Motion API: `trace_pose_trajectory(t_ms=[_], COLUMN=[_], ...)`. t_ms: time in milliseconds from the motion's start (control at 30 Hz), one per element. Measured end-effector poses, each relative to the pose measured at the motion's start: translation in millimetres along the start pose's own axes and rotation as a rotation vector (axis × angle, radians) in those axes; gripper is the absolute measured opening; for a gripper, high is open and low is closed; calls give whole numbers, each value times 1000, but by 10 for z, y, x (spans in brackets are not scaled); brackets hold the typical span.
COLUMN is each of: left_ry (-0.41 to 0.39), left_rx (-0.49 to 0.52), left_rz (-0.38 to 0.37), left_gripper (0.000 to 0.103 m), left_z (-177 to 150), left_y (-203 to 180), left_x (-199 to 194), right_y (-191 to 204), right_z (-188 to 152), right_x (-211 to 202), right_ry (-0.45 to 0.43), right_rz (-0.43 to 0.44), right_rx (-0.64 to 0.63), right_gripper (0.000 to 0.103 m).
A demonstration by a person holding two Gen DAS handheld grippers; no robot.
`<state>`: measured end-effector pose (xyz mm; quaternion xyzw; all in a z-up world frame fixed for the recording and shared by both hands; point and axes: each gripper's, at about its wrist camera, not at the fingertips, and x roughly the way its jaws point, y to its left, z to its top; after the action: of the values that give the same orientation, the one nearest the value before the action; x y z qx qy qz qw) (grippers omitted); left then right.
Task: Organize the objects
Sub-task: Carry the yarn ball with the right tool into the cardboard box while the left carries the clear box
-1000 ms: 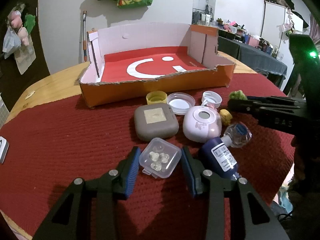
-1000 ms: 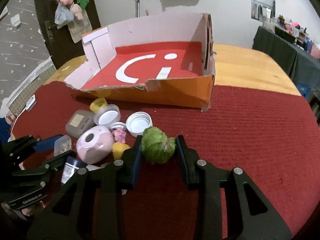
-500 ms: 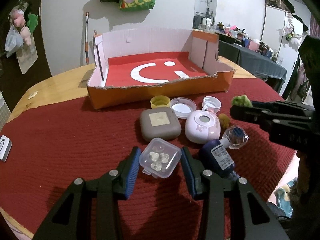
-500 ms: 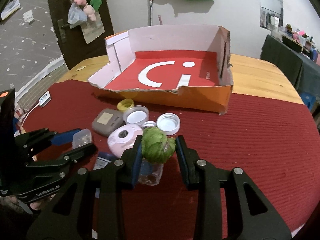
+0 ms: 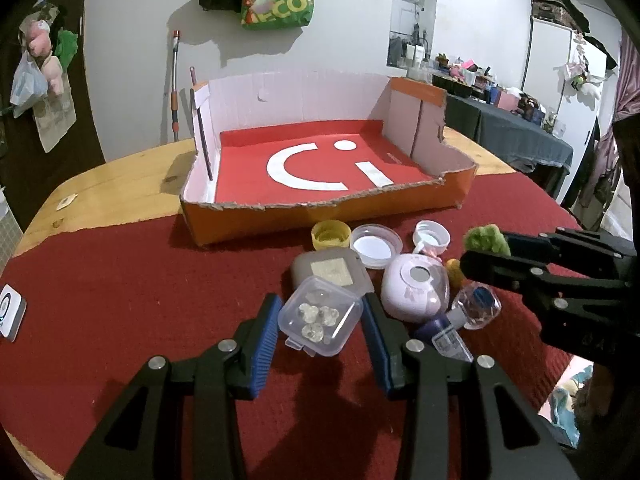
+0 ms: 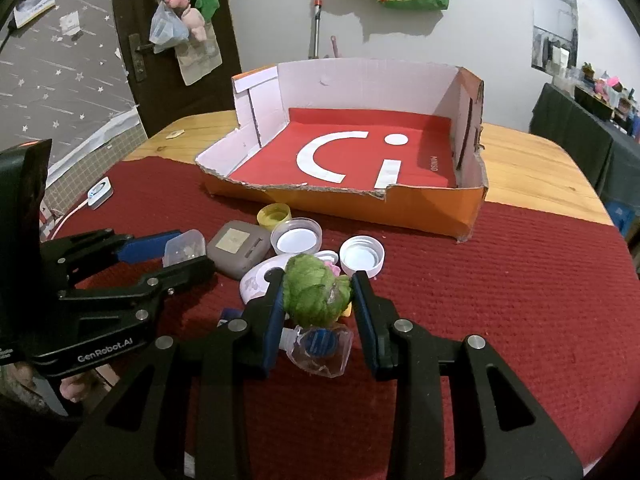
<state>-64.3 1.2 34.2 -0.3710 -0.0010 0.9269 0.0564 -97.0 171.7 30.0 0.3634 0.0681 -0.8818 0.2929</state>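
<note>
My left gripper (image 5: 320, 322) is shut on a small clear plastic case (image 5: 320, 315) with clear beads inside, held above the red cloth. My right gripper (image 6: 318, 296) is shut on a fuzzy green ball (image 6: 316, 295), lifted over the pile. In the left wrist view the green ball (image 5: 485, 240) shows at the tips of the right gripper at the right. In the right wrist view the clear case (image 6: 185, 247) sits in the left gripper at the left. An open orange cardboard box (image 5: 320, 212) with a red floor stands behind the pile.
On the red cloth (image 5: 120, 300) lie a grey square case (image 5: 330, 268), a pink round case (image 5: 414, 288), a yellow cap (image 5: 330, 234), two white lids (image 5: 375, 245), a small yellow item and a dark blue bottle (image 5: 444, 332) with a clear cap. A white device (image 5: 10, 314) lies far left.
Both grippers have lifted with their objects and the views now look more level at the box. The right gripper with the green ball has shifted over the bottle's clear cap.
</note>
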Motion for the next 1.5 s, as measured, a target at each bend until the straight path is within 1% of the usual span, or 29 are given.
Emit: trace_pose_trajectory(t_ms=[300,867,1233,1500], left_ry=[1,2,10,35], left_rx=[-8,-19,-6,-13], left_rz=[-5,-6,-5,-9], left_gripper=[43,43,43,43], left_z=[114,592,863,1051], left_y=[37,137,137,215], left_x=[62,190,372,529], right_y=[-23,-99,-212,-325], right_z=[80,489,737,915], right_x=[42,81,215,379], right_ry=[4,-6,8,28], right_rz=[6,27,40,30], right_rx=[-2,9,28,40], right_gripper=[31,31,31,31])
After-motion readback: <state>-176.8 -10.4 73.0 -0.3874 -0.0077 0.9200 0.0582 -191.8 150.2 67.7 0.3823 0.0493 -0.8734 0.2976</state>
